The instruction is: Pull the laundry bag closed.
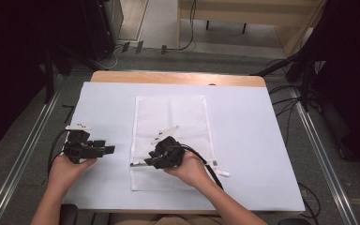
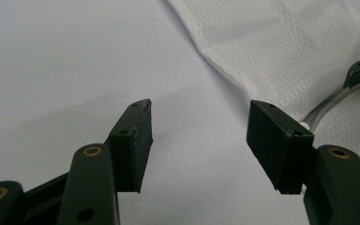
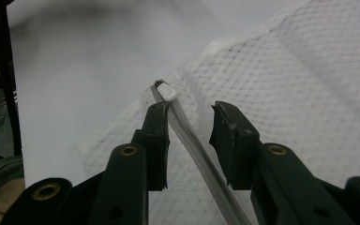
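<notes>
One white mesh bag (image 1: 171,140) lies flat near the middle of the table (image 1: 262,136), which is covered with a pale sheet; the bag's long sides run away from the person. It is a single rectangle of netted fabric with a honeycomb weave, stitched hems and faint fold creases across it. One zip strip (image 3: 201,159) crosses its near part, pale grey and narrow, ending in a small white tab (image 3: 167,91) close to the bag's left edge. A second small white tab (image 1: 221,172) pokes out past the right edge of the bag on the table.

There are two claws, one in each hand. The left claw (image 1: 105,150) rests on the bare sheet just left of the bag, apart from it; in the left gripper view its two black pads (image 2: 136,140) stand wide apart with nothing but table between them, and the bag's left hem runs past the far pad.

The right claw (image 1: 145,162) is down on the bag's near left part, held by the right hand (image 1: 190,166). In the right gripper view its jaws are partly drawn in and straddle the zip strip: the strip runs up between them, lying against the left pad (image 3: 158,140), while the other pad stands clear of it. The strip is not pinched yet.

Two small white labels lie on the table as well, one by the left hand (image 1: 77,125) and one on the bag above the right claw (image 1: 168,130).
</notes>
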`<state>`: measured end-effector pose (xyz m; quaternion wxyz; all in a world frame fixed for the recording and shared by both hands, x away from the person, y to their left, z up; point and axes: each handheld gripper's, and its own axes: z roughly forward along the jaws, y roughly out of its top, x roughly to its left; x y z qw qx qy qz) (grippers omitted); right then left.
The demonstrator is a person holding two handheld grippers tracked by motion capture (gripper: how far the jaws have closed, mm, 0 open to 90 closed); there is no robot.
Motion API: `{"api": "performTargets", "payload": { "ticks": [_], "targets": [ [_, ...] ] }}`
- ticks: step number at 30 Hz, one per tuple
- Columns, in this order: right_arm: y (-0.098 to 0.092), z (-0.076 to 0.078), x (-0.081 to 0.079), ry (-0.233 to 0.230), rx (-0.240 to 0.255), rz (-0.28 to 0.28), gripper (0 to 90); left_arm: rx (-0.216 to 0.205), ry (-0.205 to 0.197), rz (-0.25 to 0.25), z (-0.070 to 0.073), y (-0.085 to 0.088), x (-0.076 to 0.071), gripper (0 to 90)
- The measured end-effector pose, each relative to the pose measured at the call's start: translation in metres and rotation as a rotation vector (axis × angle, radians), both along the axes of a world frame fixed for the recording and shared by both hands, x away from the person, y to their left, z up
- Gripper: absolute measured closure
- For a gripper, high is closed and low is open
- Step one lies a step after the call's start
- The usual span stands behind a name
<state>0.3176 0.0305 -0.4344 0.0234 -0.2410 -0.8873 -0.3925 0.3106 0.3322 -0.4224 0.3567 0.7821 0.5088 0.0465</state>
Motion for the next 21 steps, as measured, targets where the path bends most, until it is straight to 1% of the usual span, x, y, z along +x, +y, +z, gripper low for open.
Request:
{"api": "performTargets", "payload": {
  "ticks": [6,10,17,20,21],
  "targets": [
    [0.011,-0.007,-0.003,0.017,-0.001,0.021,69.4,0.0,-0.001,-0.002,0.0,-0.001,0.0,41.3],
    [0.017,-0.012,-0.003,0.037,-0.016,0.036,71.2,-0.001,-0.001,-0.002,0.0,-0.001,0.0,41.3],
    [0.026,-0.02,-0.001,0.058,-0.024,0.037,71.3,-0.002,-0.002,-0.002,0.0,-0.001,0.0,41.3],
    [0.029,-0.022,-0.002,0.074,-0.032,0.032,71.2,-0.003,-0.001,-0.003,0.0,-0.001,0.0,41.3],
    [0.03,-0.023,-0.001,0.069,-0.036,0.037,71.2,-0.003,-0.002,-0.003,0.0,-0.001,0.0,41.3]
  ]
}}
